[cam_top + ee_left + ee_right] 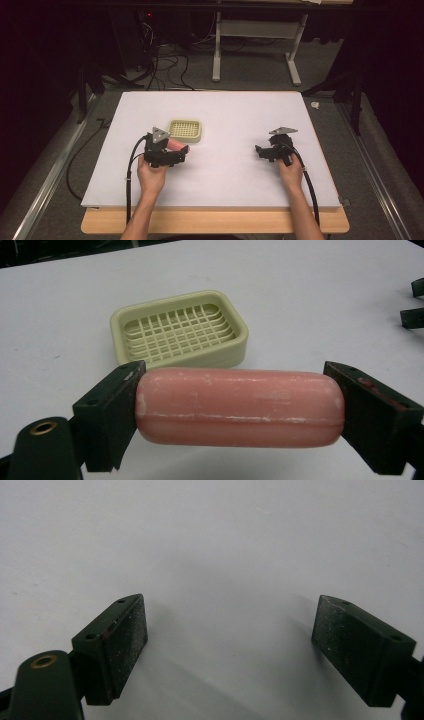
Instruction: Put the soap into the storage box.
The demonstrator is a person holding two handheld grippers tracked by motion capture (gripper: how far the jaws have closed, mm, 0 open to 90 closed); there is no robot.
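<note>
A pink bar of soap (239, 406) is clamped end to end between the jaws of my left gripper (179, 151), which is shut on it a little above the table. Just beyond it sits a pale green soap dish (180, 331) with a grid floor, seen in the high view as the soap dish (185, 131) left of centre, with the soap (176, 145) at its near left corner. My right gripper (230, 645) stands open over bare white table, nothing between its pads; in the high view the right gripper (261, 150) is at the right, pointing left.
The white tabletop (225, 165) lies on a wooden board whose edge shows at the front. Cables trail from both grippers toward the front. A white metal frame (255, 45) and floor cables stand beyond the table's far edge. The other gripper's jaw tips (415, 302) show at the left gripper view's right edge.
</note>
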